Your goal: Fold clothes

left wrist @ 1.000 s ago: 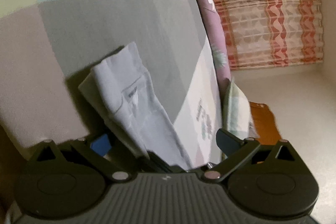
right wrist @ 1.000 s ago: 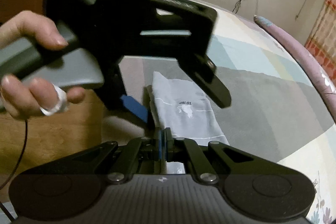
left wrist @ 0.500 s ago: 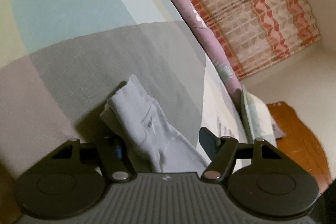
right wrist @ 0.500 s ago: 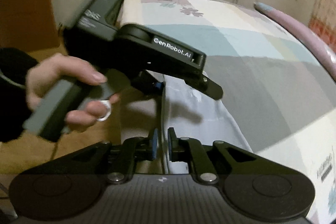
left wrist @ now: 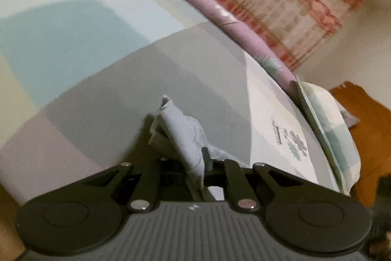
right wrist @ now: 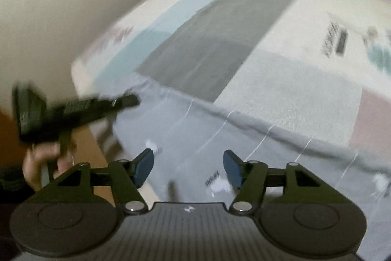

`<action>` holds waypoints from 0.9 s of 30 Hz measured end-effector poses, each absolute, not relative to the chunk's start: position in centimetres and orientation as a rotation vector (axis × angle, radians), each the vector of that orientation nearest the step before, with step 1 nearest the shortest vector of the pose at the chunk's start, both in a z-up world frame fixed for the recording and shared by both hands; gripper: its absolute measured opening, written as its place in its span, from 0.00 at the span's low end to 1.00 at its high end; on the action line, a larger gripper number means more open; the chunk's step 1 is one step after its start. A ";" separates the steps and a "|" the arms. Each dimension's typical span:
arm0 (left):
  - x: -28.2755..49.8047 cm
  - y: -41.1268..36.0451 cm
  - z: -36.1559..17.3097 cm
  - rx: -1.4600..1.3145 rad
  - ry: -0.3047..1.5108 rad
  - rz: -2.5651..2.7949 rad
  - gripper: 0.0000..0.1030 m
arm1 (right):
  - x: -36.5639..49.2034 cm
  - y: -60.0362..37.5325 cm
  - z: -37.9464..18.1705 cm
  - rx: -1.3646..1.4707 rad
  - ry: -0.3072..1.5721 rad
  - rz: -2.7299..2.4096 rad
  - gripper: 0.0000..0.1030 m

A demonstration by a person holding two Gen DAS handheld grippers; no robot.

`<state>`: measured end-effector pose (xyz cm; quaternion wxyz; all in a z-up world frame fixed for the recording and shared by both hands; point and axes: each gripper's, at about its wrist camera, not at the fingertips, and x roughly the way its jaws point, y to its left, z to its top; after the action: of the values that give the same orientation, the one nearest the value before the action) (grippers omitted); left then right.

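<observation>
Across the pastel patchwork bedspread point(left wrist: 102, 45) lies the pale grey garment point(right wrist: 220, 138). Left tongs point(left wrist: 195, 163), wide a second ago, are closing on its edge; right tongs point(right wrist: 188, 165) are opening, empty, having released it: a handover.

Both handheld grippers share one build. The left gripper point(left wrist: 204, 163) has a dark grey ribbed body with a small pale mark at its top centre, two round black discs at the sides, and black linkage arms pinned by silver screw heads. The right gripper point(right wrist: 188, 168) matches it, and its fingers point(right wrist: 144, 166) carry blue pads. The person's hand point(right wrist: 41, 168), blurred, emerges from a dark sleeve point(right wrist: 9, 177).
</observation>
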<state>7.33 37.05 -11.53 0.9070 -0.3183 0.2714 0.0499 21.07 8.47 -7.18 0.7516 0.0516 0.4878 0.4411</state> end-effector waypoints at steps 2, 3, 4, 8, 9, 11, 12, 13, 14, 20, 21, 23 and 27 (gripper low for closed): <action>7.0 36.7 -10.6 -0.611 0.545 0.079 0.10 | 22.5 8.2 -8.0 0.253 1.117 0.938 0.67; 6.9 36.6 -10.2 -0.600 0.541 0.067 0.10 | 23.0 8.4 -8.4 0.317 1.143 0.930 0.69; 6.7 36.5 -9.9 -0.587 0.537 0.061 0.10 | 23.6 8.6 -8.8 0.382 1.168 0.920 0.70; 6.0 36.4 -9.2 -0.566 0.523 0.043 0.10 | 25.6 9.7 -10.4 0.549 1.240 0.845 0.72; 5.9 36.4 -9.1 -0.568 0.520 0.039 0.10 | 26.0 9.9 -10.9 0.565 1.248 0.816 0.72; 6.0 36.4 -9.0 -0.569 0.515 0.034 0.10 | 26.4 10.1 -11.3 0.592 1.248 0.779 0.72; 6.1 36.3 -9.0 -0.569 0.513 0.031 0.10 | 26.6 10.0 -11.4 0.604 1.245 0.766 0.72; 6.3 36.3 -8.9 -0.569 0.512 0.027 0.10 | 26.7 10.0 -11.4 0.616 1.241 0.753 0.71; 6.4 36.2 -8.9 -0.569 0.511 0.023 0.10 | 26.9 10.1 -11.6 0.624 1.236 0.742 0.71; 6.2 35.6 -8.5 -0.555 0.502 0.008 0.10 | 26.1 11.2 -11.6 0.600 1.204 0.705 0.75; 6.3 35.5 -8.4 -0.552 0.502 0.007 0.10 | 26.0 11.2 -11.6 0.595 1.205 0.700 0.76; 6.4 35.2 -8.2 -0.540 0.504 0.009 0.10 | 25.6 10.9 -11.4 0.592 1.214 0.688 0.76; 6.6 34.8 -7.8 -0.516 0.518 0.010 0.10 | 23.5 10.8 -10.7 0.551 1.232 0.704 0.76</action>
<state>6.56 34.82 -7.82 0.9340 -0.2521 0.2532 0.0048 23.47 10.82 -10.65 0.7242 0.2497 0.5581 0.3190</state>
